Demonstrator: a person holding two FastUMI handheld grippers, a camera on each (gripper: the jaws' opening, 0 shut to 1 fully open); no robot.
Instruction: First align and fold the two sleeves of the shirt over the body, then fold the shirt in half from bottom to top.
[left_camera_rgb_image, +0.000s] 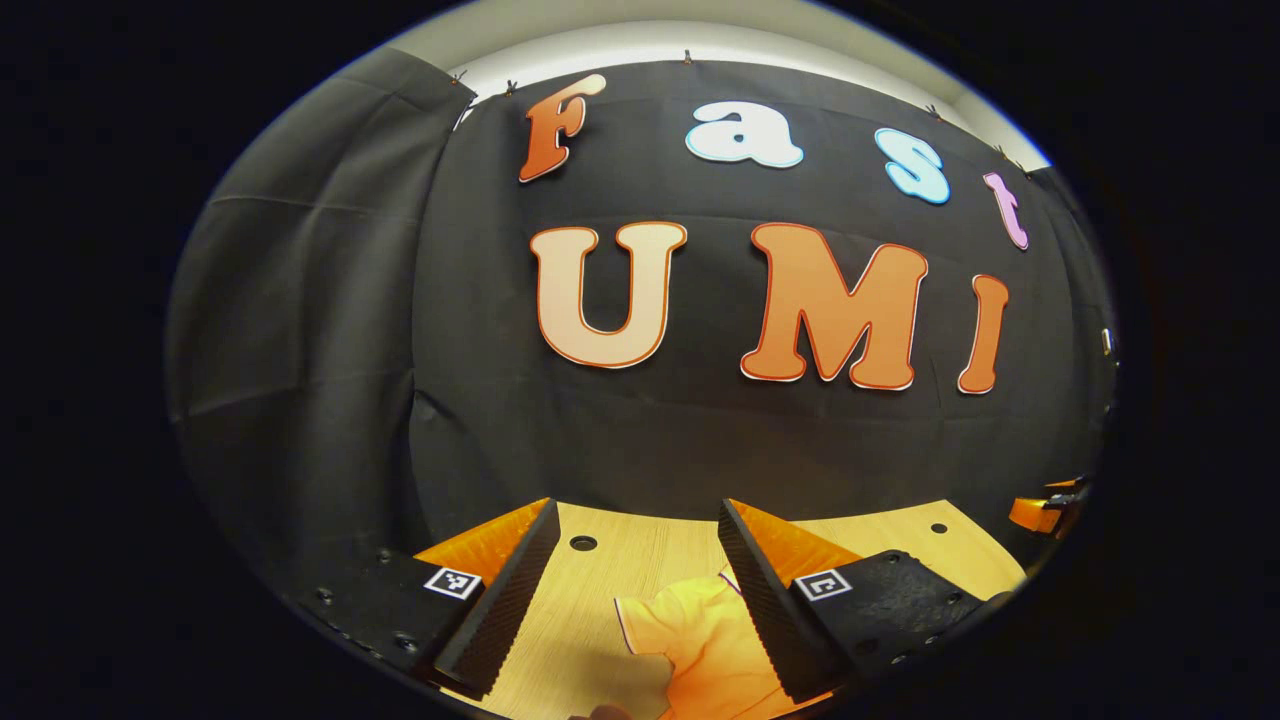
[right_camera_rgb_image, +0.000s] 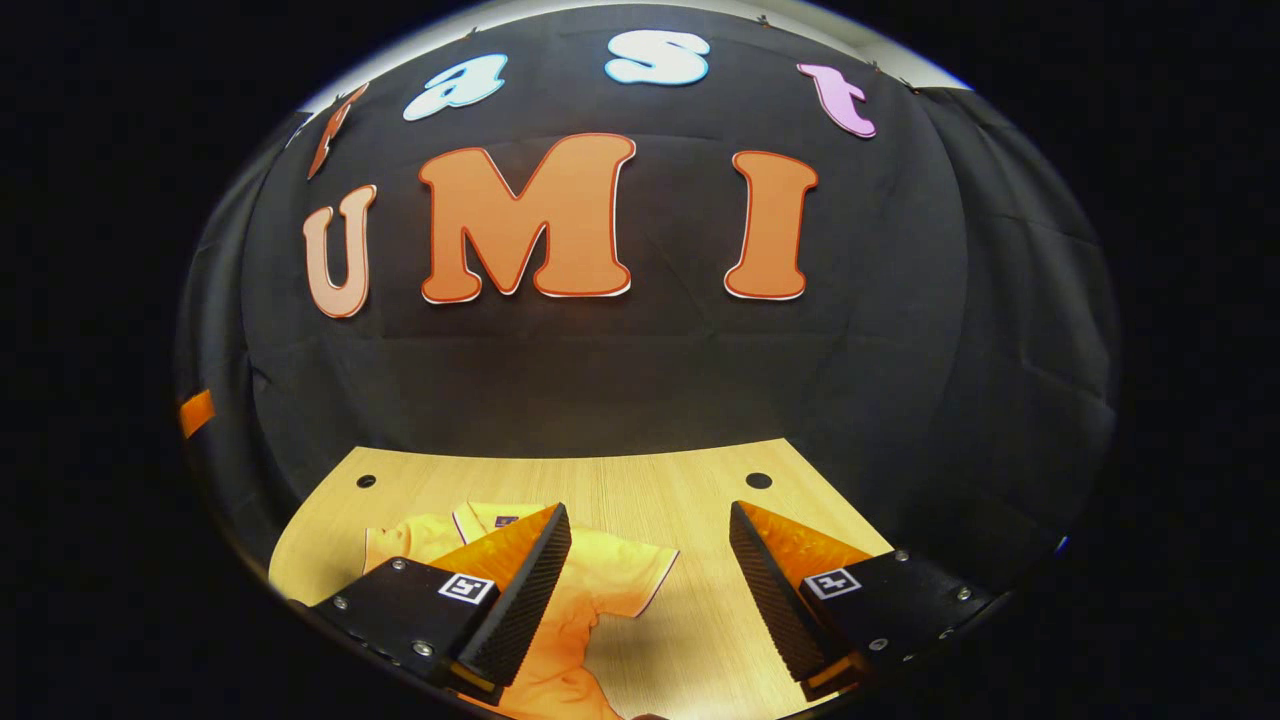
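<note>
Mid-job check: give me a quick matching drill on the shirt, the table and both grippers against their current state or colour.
Things:
1. shirt
2. table
3. left gripper
4. right gripper

States:
a. light wood with round holes
b. open, a sleeve between its fingers
c. orange, lying flat
d. open, bare wood between its fingers

Pairs: 1-c, 2-a, 3-b, 4-d

Shirt (right_camera_rgb_image: 590, 590) flat on table (right_camera_rgb_image: 640, 480) (booth wall behind).
</note>
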